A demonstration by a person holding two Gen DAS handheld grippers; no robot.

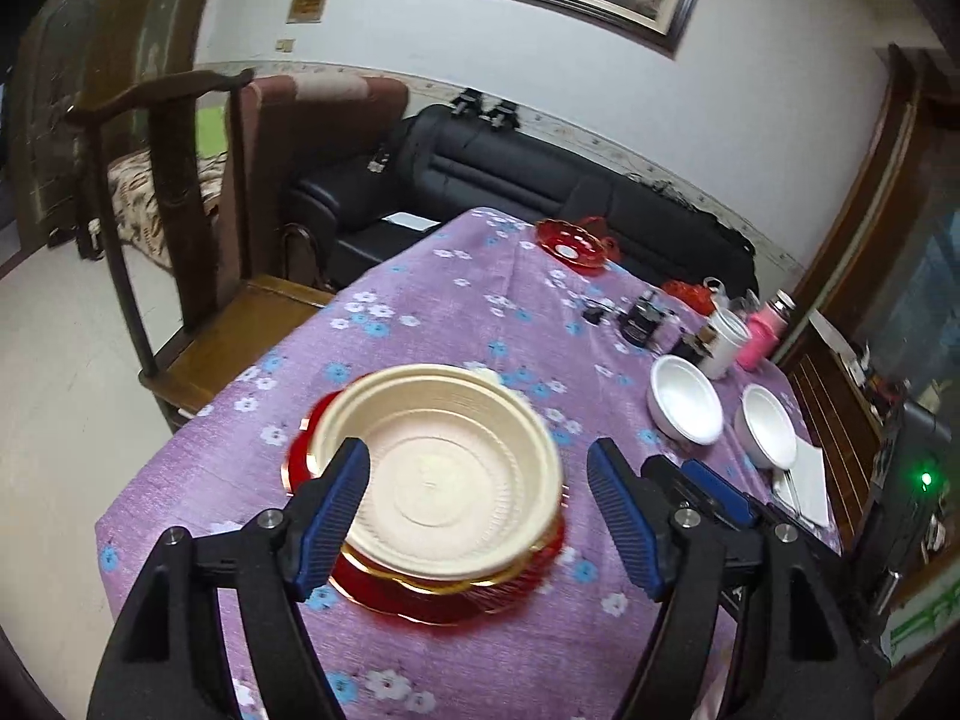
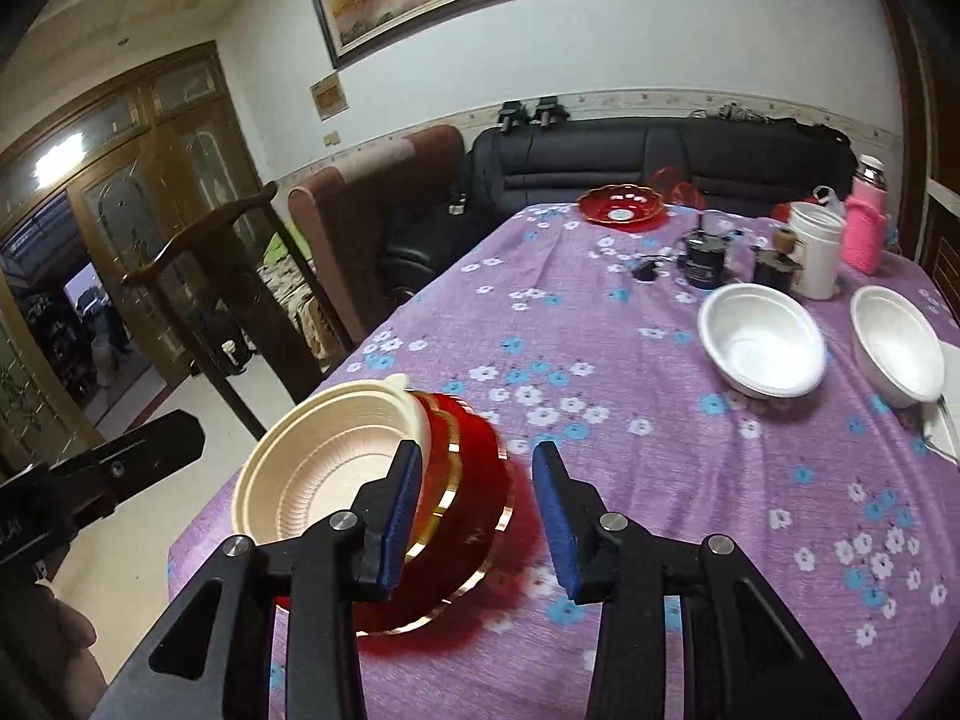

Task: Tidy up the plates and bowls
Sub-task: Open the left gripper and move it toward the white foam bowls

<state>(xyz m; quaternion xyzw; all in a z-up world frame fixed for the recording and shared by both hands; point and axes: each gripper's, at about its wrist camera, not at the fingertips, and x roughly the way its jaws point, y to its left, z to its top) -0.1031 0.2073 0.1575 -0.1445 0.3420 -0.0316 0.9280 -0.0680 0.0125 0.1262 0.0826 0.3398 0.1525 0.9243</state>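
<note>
A cream plastic bowl (image 1: 444, 468) sits on top of a stack of red gold-rimmed plates (image 1: 420, 594) on the purple flowered tablecloth (image 1: 468, 300). My left gripper (image 1: 480, 516) is open, its fingers on either side of the bowl's near rim. In the right wrist view the cream bowl (image 2: 324, 462) and the red plates (image 2: 474, 492) appear tilted. My right gripper (image 2: 474, 516) is open, its jaws astride the stack's right edge. Two white bowls (image 2: 759, 342) (image 2: 897, 342) stand at the right. Another red plate (image 2: 621, 207) lies at the far edge.
Cups, a white container (image 2: 813, 249) and a pink bottle (image 2: 864, 222) crowd the far right of the table. A wooden chair (image 1: 180, 240) stands left of the table. A black sofa (image 2: 660, 162) is behind it. White napkins (image 1: 807, 480) lie at the right edge.
</note>
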